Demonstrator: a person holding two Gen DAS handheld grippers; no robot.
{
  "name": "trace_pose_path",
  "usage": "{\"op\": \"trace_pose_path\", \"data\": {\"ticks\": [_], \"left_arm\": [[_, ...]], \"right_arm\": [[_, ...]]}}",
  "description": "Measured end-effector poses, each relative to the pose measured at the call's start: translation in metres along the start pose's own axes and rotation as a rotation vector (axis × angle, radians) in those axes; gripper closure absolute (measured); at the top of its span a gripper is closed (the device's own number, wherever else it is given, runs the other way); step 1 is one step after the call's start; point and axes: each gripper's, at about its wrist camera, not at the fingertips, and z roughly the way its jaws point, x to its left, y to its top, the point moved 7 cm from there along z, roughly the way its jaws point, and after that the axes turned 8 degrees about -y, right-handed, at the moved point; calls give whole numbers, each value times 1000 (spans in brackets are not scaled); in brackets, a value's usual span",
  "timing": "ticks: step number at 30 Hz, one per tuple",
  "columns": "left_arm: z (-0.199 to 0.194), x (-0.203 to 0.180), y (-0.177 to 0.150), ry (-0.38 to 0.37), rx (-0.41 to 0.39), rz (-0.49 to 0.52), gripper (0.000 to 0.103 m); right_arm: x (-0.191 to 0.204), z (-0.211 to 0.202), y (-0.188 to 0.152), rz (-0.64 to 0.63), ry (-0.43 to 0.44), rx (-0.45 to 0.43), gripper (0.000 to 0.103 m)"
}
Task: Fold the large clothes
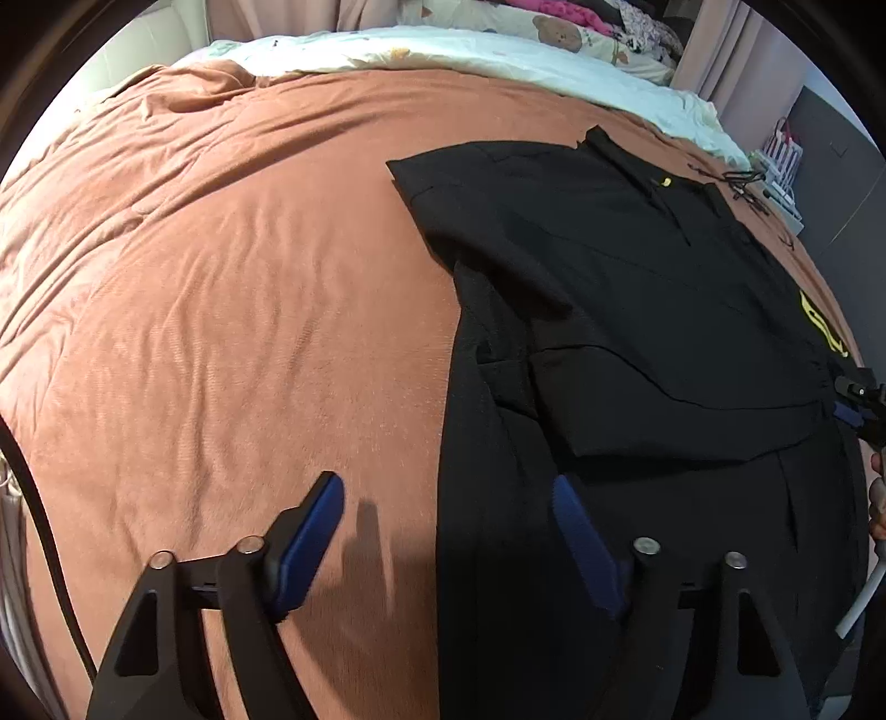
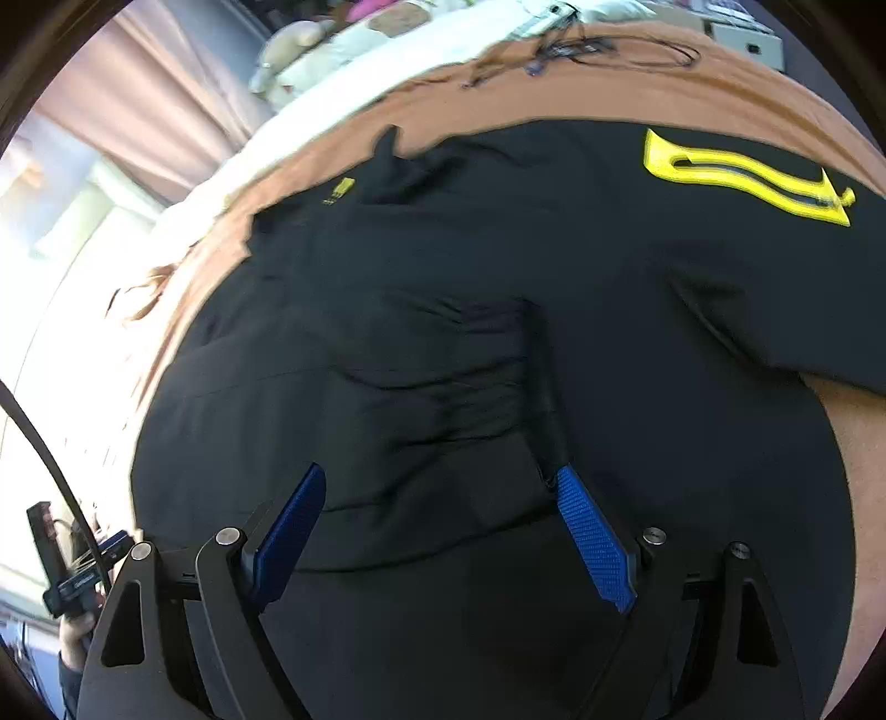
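Black cloth, a large shirt (image 1: 637, 343), lay spread on the bed's rust-orange cover (image 1: 221, 310), toward the right half as the left wrist view had it.

Left wrist view only: wide bare stretch of orange cover to the shirt's left; pale quilt with a bear print (image 1: 559, 33) at the far edge of the bed; one sleeve folded in over the body, its straight hem crossing the chest; the right gripper (image 1: 855, 399) just showing at the frame's right edge, beside the shirt.

Right wrist view only: a big yellow emblem (image 2: 742, 177) on the shirt's upper right, a small yellow tag (image 2: 339, 191) near the collar, a tangle of dark cords (image 2: 576, 52) on the cover beyond the collar, and the left gripper (image 2: 77, 570) low at the left edge, outside the cloth.

Left gripper (image 1: 448, 493): jaws apart, nothing between them, straddling the shirt's left edge, one finger over orange cover, the other over black fabric.

Right gripper (image 2: 440, 487): jaws apart, empty, poised above the shirt's mid-body, where the fabric was rumpled into shallow creases.

Shirt matte, dark, wrinkled at the centre, smoother toward the hem.
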Motion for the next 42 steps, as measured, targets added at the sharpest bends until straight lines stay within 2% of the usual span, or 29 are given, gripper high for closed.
{"op": "trace_pose_path", "data": {"ticks": [2, 3, 4, 5, 7, 11, 12, 14, 17, 24, 27, 30, 34, 39, 40, 42], "left_arm": [[4, 0, 1, 5, 1, 3, 31], [6, 0, 3, 6, -1, 6, 32], [8, -1, 4, 7, -4, 10, 33], [10, -1, 6, 10, -7, 15, 34], [14, -3, 10, 14, -10, 16, 38], [19, -8, 17, 4, -14, 15, 45], [20, -9, 17, 18, -14, 26, 48], [25, -9, 18, 19, -6, 22, 66], [31, -7, 20, 13, -4, -3, 79], [29, 1, 18, -7, -30, -50, 81], [25, 4, 16, -6, -35, -53, 81], [24, 5, 16, -7, -37, -55, 81], [23, 6, 18, -8, -48, -71, 81], [17, 4, 16, -6, -47, -60, 81], [16, 4, 16, -6, -45, -58, 81], [14, 3, 17, -10, -45, -60, 81]], "right_arm": [[-3, 11, 4, 31, 23, -4, 19], [-3, 14, 6, 31, 19, -14, 24], [-4, 17, 8, 21, -5, -22, 40], [-4, 19, 9, 11, -31, -21, 63], [-4, 19, 10, 9, -43, -7, 88], [-11, 3, 19, 26, -38, -68, 99], [-14, -3, 20, 34, -36, -87, 99], [-19, -12, 17, 44, -45, -108, 100], [-32, -21, 14, 63, -69, -136, 101], [-72, -40, -8, 124, -161, -177, 101], [-78, -52, -21, 124, -232, -202, 103], [-82, -56, -25, 143, -196, -188, 103], [-87, -55, -21, 230, -60, -154, 103], [-84, -66, -14, 233, -17, -181, 103], [-86, -68, -15, 230, -12, -174, 98], [-84, -65, -17, 228, 15, -165, 70]]}}
